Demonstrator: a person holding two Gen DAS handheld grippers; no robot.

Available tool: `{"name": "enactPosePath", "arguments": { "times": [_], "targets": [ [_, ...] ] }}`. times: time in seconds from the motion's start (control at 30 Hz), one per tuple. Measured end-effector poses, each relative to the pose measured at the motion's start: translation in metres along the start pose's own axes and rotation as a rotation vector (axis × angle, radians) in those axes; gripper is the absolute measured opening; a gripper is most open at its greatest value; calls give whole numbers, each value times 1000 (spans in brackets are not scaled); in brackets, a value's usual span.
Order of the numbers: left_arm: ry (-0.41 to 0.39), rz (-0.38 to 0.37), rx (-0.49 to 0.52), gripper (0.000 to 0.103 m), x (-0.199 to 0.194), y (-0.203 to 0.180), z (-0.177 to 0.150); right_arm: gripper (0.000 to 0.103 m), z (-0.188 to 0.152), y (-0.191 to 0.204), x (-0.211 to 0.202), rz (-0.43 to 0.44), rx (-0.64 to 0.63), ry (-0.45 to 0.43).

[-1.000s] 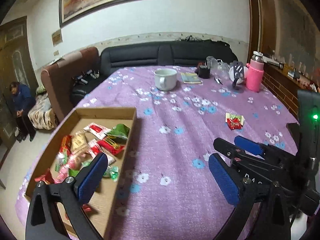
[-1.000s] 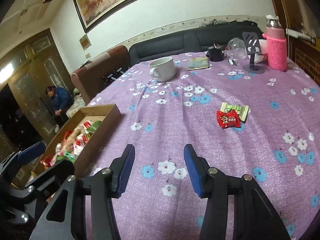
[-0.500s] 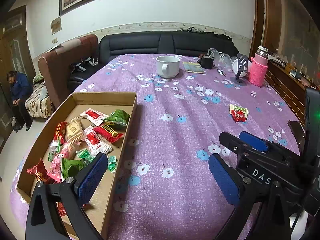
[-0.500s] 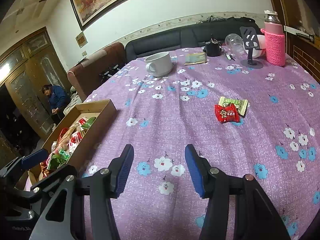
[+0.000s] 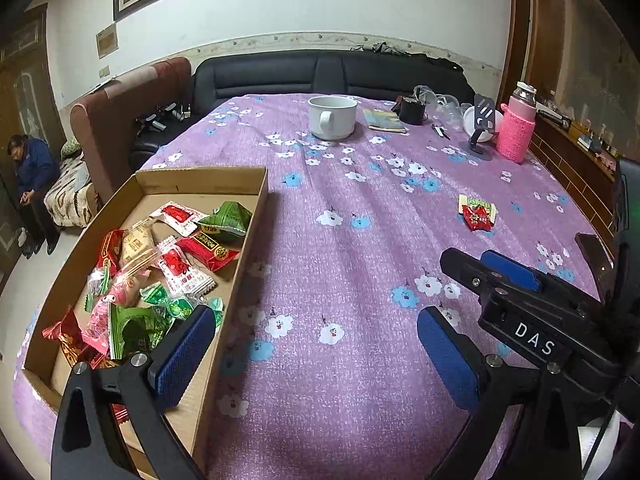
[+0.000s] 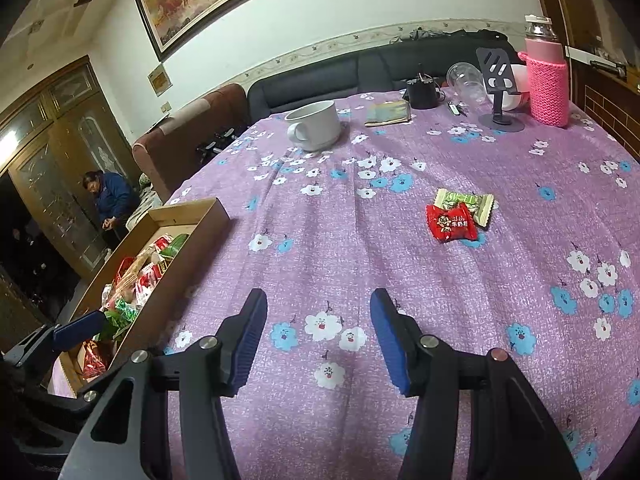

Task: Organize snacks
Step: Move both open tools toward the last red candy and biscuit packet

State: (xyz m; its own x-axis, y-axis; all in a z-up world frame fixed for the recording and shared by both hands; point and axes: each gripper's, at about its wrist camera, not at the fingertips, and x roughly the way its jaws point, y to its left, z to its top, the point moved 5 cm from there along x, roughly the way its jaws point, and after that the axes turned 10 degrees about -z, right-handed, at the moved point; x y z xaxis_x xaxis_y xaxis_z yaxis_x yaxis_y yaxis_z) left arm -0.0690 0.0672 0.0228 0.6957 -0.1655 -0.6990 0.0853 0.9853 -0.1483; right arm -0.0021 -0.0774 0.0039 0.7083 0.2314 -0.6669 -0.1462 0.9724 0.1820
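The bench [image 6: 400,280] wears a purple cloth with white and blue flowers. Two wrapped snacks lie loose on it, touching: a red sweet [image 6: 451,223] with its far edge over a pale green sweet [image 6: 464,201]. From the right wrist view they sit ahead and to the right of the right claw [image 6: 318,338], well apart from its tips. That claw is released, its blue pads apart over bare cloth with nothing between them.

The left claw [image 5: 312,348] is also released and empty, its pads spread wide. Its left pad hangs over the near corner of a shallow cardboard box [image 5: 256,208], its right pad over the cloth. The box lies at the bench's left edge and holds a heap of wrapped snacks [image 5: 160,272] in red, green, pink and white. From this view the two loose sweets lie far off to the right, beyond the right claw, whose body crosses the lower right of the picture.

Across the far side of the bench stand a white mug [image 6: 314,124], a small book [image 6: 388,113], a black pot [image 6: 423,92], a phone stand [image 6: 500,92] and a bottle in a pink knitted sleeve [image 6: 547,80].
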Motion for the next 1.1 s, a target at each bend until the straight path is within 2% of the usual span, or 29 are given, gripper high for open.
{"name": "enactPosePath", "arguments": {
  "times": [0.47, 0.57, 0.63, 0.7, 0.8, 0.9, 1.07, 1.1],
  "targets": [
    [38, -31, -11, 102, 9, -2, -7, 53, 4, -6, -6, 14, 28, -4],
    [60, -68, -16, 102, 14, -6, -9, 53, 24, -35, -26, -11, 103, -70],
    [76, -81, -11, 102, 18, -9, -11, 62, 38, -64, -38, -44, 166, -110],
    [108, -105, -14, 102, 27, -12, -17, 63, 46, -91, -44, -103, 200, -130],
    [152, -126, -30, 102, 39, -14, -24, 63, 51, -120, -39, -167, 213, -99],
    [174, -123, -28, 102, 45, -17, -28, 63, 52, -125, -19, -187, 164, -39],
    [177, -98, 2, 102, 48, -20, -31, 61, 61, -116, 18, -123, 128, 19],
    [179, -86, 14, 102, 49, -21, -32, 55, 65, -112, 26, -95, 128, 32]
  ]
}}
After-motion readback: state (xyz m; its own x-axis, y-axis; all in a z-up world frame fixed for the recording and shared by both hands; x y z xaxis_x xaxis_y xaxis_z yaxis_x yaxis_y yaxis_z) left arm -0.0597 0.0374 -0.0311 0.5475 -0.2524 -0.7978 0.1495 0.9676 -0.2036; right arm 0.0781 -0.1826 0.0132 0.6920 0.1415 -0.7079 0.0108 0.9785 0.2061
